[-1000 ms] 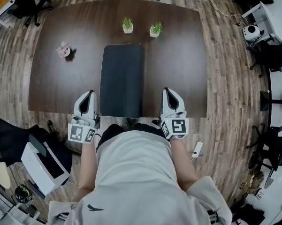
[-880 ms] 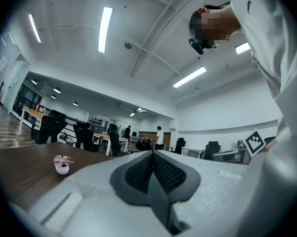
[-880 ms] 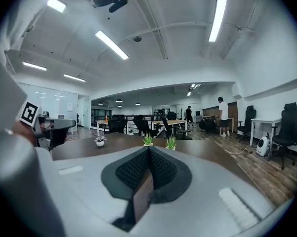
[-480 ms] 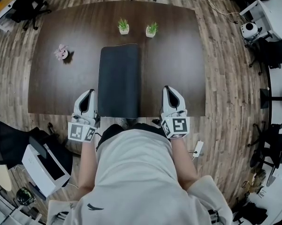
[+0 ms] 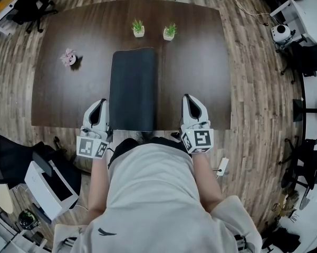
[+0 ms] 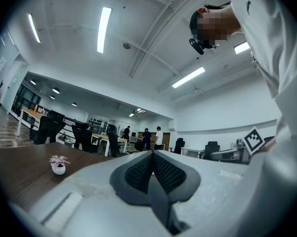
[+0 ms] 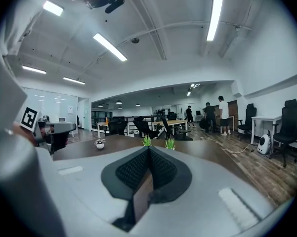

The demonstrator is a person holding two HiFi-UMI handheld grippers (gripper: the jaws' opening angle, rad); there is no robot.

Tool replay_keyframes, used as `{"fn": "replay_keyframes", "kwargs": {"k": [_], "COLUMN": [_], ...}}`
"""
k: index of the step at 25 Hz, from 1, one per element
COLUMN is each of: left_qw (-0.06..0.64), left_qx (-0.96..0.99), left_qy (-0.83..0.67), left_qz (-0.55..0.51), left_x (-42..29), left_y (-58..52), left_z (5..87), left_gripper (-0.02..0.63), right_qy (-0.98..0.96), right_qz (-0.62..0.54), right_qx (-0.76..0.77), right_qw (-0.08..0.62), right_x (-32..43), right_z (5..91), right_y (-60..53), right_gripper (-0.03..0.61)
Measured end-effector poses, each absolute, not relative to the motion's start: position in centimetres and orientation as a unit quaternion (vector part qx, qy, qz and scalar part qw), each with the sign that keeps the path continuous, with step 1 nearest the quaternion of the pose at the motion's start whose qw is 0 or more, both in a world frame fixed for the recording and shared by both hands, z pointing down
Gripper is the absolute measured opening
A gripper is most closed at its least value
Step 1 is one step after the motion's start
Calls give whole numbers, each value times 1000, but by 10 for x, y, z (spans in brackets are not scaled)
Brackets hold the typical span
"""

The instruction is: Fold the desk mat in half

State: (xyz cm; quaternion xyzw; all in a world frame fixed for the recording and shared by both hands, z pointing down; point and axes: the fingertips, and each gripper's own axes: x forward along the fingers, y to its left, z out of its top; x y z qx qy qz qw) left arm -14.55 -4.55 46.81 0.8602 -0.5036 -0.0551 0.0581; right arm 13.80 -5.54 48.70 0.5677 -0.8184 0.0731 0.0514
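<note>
On dark table [image 5: 200, 78], desk mat [image 5: 133, 88] long axis front-to-back, left gripper [image 5: 101, 104] and right gripper [image 5: 188, 97] fingers together.

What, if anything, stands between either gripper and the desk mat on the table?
Nothing visible does. The left gripper and right gripper sit shut at the table's near edge, one each side of the desk mat, with only bare tabletop between. The two small plants stand beyond the mat's far end.

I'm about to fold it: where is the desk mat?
Head view: the desk mat lies centred on the table, reaching its near edge, two potted plants beyond.
</note>
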Motion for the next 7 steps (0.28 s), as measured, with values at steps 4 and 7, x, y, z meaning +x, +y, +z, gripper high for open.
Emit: {"fn": "replay_keyframes", "kwargs": {"k": [4,7], "left_qw": [58,57], "left_qx": [860,861], "left_qy": [-503,-502], "left_qz": [-57,-57], "left_x": [-144,-143], "left_y": [-45,-44], "left_z": [467,468], "left_gripper": [5,5], "right_qy": [-818,-817], "right_qz": [74,75], "right_qx": [568,570], "right_qw": [50,48], "right_x": [140,141], "right_z": [486,487], "right_y": [-55,-54], "right_gripper": [0,0]}}
